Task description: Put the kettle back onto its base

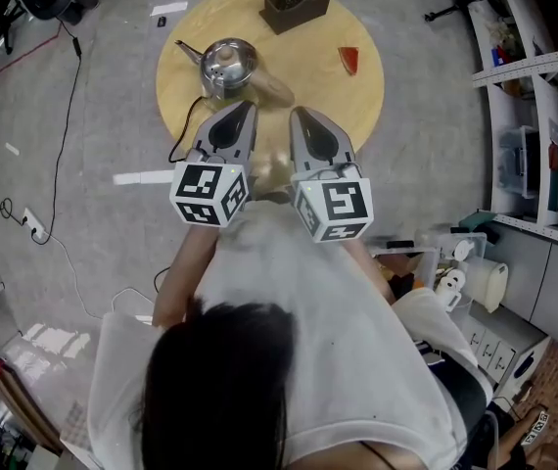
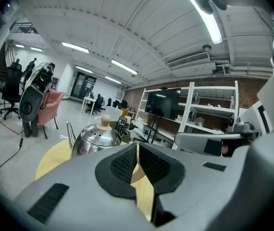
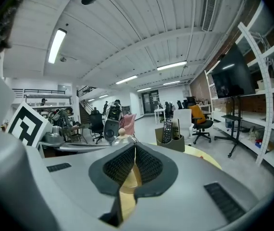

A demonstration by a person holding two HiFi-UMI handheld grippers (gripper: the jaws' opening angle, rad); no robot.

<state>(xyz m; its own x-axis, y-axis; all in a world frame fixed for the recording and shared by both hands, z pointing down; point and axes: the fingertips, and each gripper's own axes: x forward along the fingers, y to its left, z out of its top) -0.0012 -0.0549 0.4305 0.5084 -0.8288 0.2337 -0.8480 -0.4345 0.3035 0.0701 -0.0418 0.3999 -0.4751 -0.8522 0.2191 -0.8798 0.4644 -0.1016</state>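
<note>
A shiny steel kettle (image 1: 226,67) with a pale knob stands on the round wooden table (image 1: 357,96), its spout pointing left. A black cord (image 1: 179,137) runs from under it over the table's near edge; the base itself I cannot make out. My left gripper (image 1: 243,108) hovers just on the near side of the kettle, apart from it, its pads together on nothing. My right gripper (image 1: 303,116) is beside it, also shut and empty. The kettle (image 2: 96,138) shows ahead and left of the left gripper (image 2: 137,147). Only its knob (image 3: 122,132) peeks over the right gripper (image 3: 135,147).
A brown holder (image 1: 297,6) with remote controls sits at the table's far edge, and a red wedge (image 1: 349,60) lies at its right. A power strip (image 1: 32,225) and cables lie on the floor at left. Shelving (image 1: 538,116) and boxes stand at right.
</note>
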